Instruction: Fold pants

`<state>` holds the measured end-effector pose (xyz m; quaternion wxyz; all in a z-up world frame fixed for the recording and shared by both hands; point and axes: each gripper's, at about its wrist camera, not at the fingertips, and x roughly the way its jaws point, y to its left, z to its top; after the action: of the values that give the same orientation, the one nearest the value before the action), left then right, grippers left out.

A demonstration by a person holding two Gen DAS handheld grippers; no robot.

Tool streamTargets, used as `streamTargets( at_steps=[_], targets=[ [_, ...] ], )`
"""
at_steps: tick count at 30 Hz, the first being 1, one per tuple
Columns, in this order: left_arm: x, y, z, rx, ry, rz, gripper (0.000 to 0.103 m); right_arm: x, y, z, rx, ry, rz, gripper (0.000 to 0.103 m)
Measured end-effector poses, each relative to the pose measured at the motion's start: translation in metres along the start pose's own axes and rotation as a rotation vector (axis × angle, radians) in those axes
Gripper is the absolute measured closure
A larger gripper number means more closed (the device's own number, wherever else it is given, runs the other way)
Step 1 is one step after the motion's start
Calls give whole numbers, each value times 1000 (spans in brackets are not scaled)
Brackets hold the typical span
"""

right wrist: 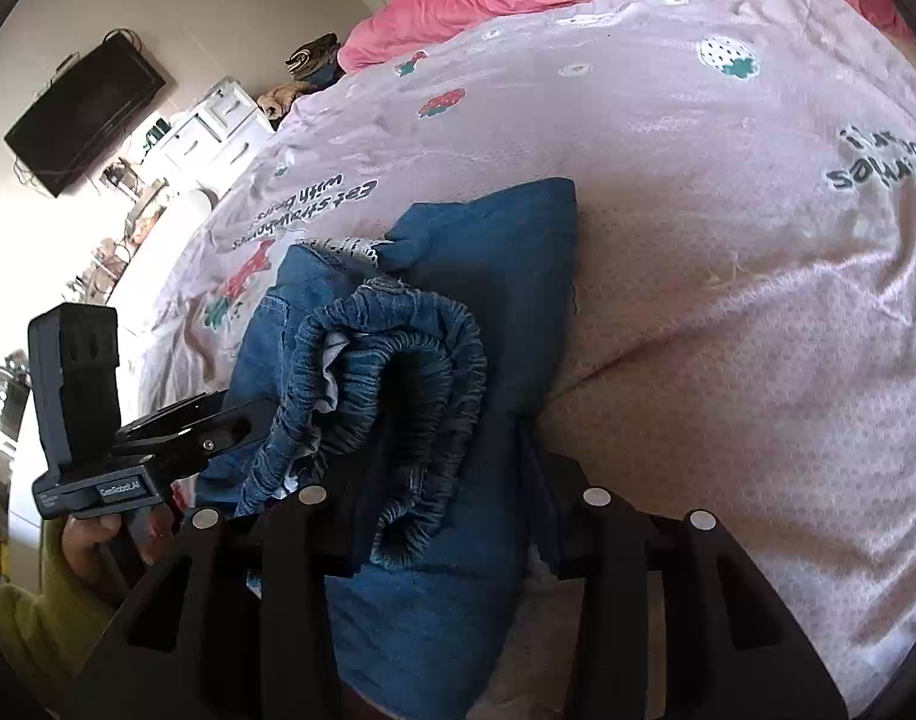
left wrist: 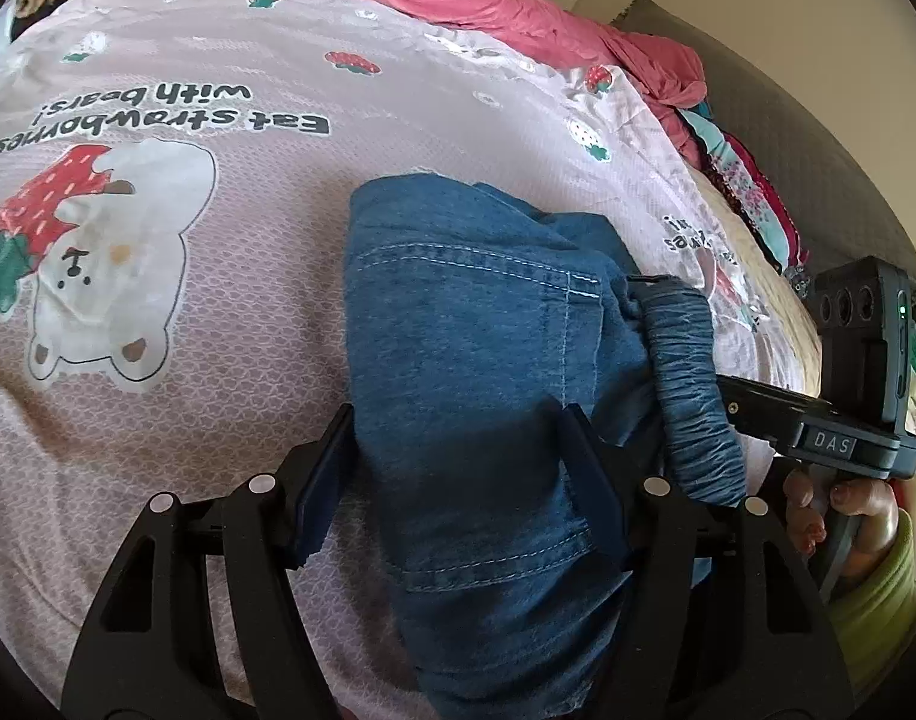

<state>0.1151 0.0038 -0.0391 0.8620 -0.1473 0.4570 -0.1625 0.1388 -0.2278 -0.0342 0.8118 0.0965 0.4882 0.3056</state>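
Bed: we work on a pink strawberry sheet point(left wrist: 278, 252).
Pants point(left wrist: 475, 324): folded denim, mid-sheet.
Left gripper point(left wrist: 458, 480): part open, straddling denim.
Right gripper point(right wrist: 452, 516): part open, jaws around the waistband point(right wrist: 398, 372).

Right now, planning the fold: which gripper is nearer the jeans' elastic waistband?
Right. The right gripper straddles the elastic waistband; the left gripper straddles the denim beside it.

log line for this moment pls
left gripper: fingers astride pants, not yet clamped | right gripper: fingers around waistband, grip unclear | pants: bunched on sheet
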Motion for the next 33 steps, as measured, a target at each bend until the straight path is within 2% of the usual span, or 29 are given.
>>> streamTargets(
  at_steps=[6,8,9,10,13,16,20,27,33],
  targets=[
    [5,-3,2,0,-4,-6,47,7,-7,2,10,-7,8,63],
    [8,-5,3,15,-2,-9,55,7,-3,0,-23,-13,17,75],
    [7,-8,2,26,1,-14,63,7,-1,1,-33,-17,26,79],
    [5,-9,3,34,-2,-17,69,4,3,-1,-48,-28,22,81],
    [-6,-16,5,40,-24,-30,75,-5,15,-3,-97,-71,23,83],
    [-12,-20,9,39,-37,-52,75,-15,25,-1,-124,-104,55,84],
    [-19,-23,19,31,-56,-74,75,-21,37,8,-158,-121,51,84],
    [-30,-26,51,53,-116,-46,75,-18,48,38,-186,-151,42,84],
    [-21,-19,78,58,-125,-18,76,-6,56,71,-218,-161,21,84]
  ],
)
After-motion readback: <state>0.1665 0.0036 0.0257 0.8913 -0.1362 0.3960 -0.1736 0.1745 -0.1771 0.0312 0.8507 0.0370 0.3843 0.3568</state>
